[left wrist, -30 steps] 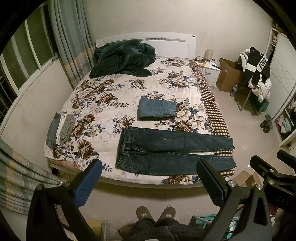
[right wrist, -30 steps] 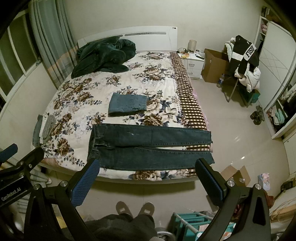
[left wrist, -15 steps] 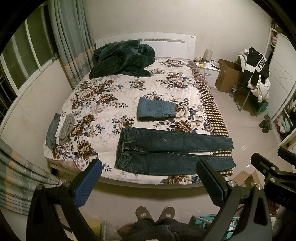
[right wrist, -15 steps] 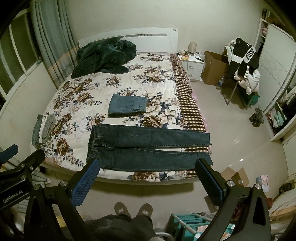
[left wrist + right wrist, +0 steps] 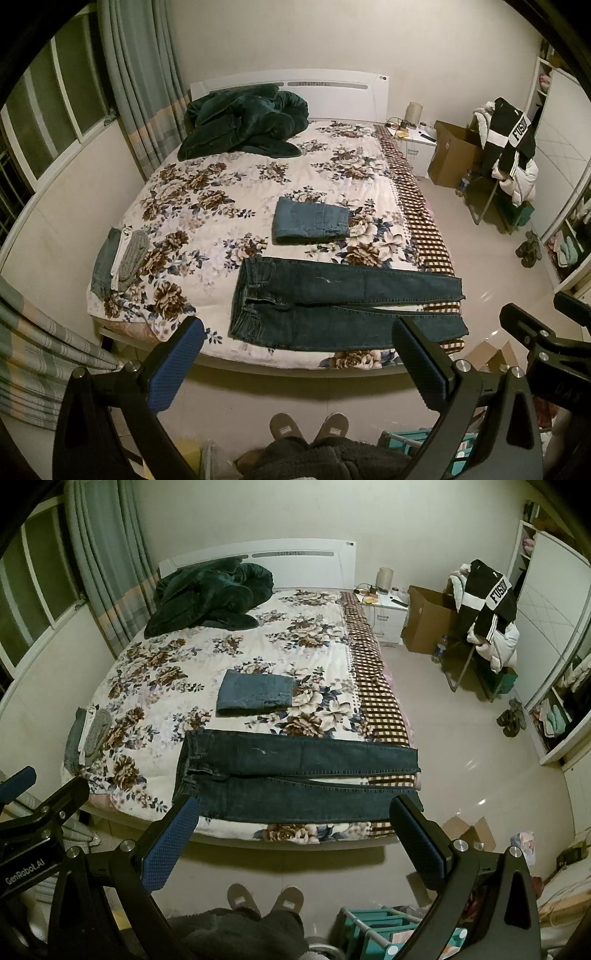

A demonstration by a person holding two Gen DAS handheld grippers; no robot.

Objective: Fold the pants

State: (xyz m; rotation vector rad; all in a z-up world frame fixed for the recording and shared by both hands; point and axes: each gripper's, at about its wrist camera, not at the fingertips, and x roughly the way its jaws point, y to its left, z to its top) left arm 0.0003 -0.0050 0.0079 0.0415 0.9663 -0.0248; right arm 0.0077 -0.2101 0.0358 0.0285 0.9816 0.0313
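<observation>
Almost nothing has changed over the last second: in both wrist views the bed point(image 5: 424, 236) and everything on it sits only a shade differently in the frame, so both tongs have merely drifted a little while staying back from the mattress, and the fold has not begun. The left gripper point(image 5: 295, 354) is released, its blue pads spread wide and holding nothing; the right gripper point(image 5: 291, 830) is likewise spread wide and empty. The dark jeans point(image 5: 343, 306) lie flat across the near edge of the bed, at about 12 o'clock just above the left gripper's fingertips in its view, waistband toward 9 o'clock and cuffs toward 3 o'clock, the two legs side by side and slightly parted. Behind them, toward 12 o'clock, rests a lighter pair of folded jeans point(image 5: 312, 221), which suggests one pair is already done and this one is next. To my eye the next move is to reach in for the waistband and cuffs. Some things are hard to read: the right-hand finger of each gripper covers the near cuff, so whether it hangs off the mattress is unclear; the small pile of grey clothes point(image 5: 122, 258) at 9 o'clock is too small to identify; and the person shows only as slippers point(image 5: 308, 424) and dark cloth at 6 o'clock.
</observation>
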